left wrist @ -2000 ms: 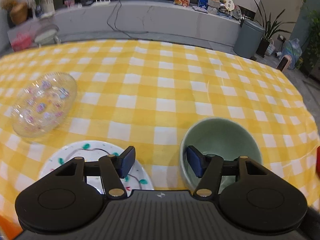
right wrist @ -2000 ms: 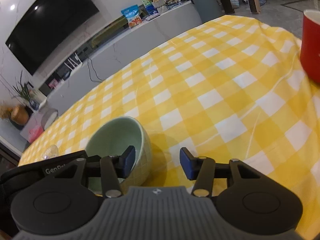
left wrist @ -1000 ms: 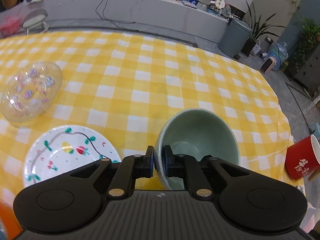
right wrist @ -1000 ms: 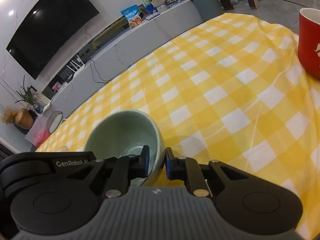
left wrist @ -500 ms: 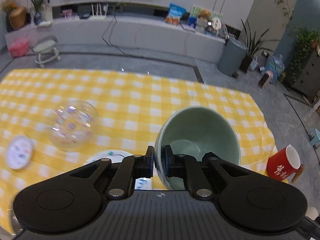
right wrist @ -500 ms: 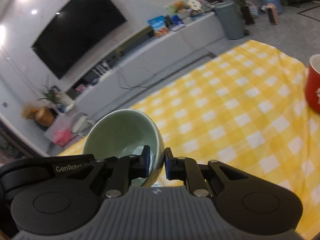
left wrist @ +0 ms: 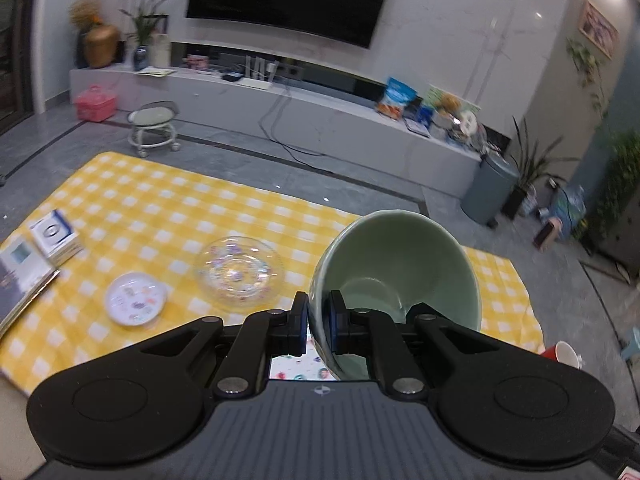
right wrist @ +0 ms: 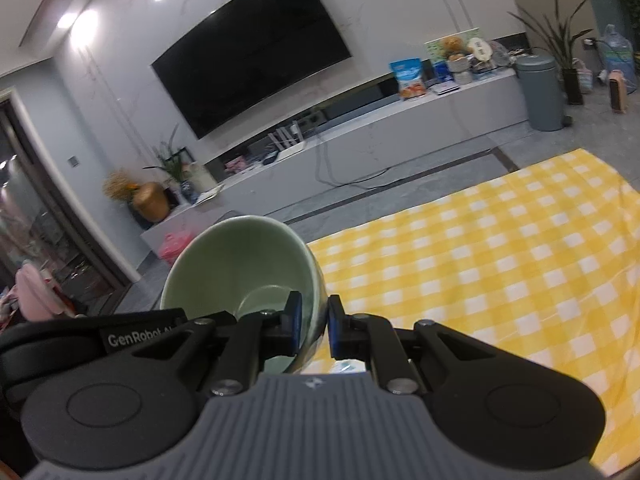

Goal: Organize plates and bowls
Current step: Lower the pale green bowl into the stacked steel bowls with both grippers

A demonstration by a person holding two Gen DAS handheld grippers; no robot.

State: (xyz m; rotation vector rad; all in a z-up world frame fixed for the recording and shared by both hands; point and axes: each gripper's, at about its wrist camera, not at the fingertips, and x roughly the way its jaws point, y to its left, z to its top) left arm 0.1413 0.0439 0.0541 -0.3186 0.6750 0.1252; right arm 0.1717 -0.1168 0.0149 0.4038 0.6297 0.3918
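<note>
Both grippers hold one pale green bowl [left wrist: 400,264] high above the yellow checked table [left wrist: 180,208]. My left gripper [left wrist: 319,324] is shut on its left rim; my right gripper [right wrist: 313,326] is shut on its right rim, with the bowl [right wrist: 240,264] to its left. On the table below lie a clear glass bowl [left wrist: 239,269], a small white patterned plate [left wrist: 136,299], and a larger patterned plate [left wrist: 296,366] mostly hidden under the left gripper.
A red mug [left wrist: 562,354] stands near the table's right edge. A small box [left wrist: 56,238] and a book [left wrist: 18,276] lie at the table's left end. Beyond the table are a TV bench, a stool and a bin.
Both grippers closed on the green bowl's rim and lifted it well up off the table. The views have risen and tilted, so the whole table and room now show.
</note>
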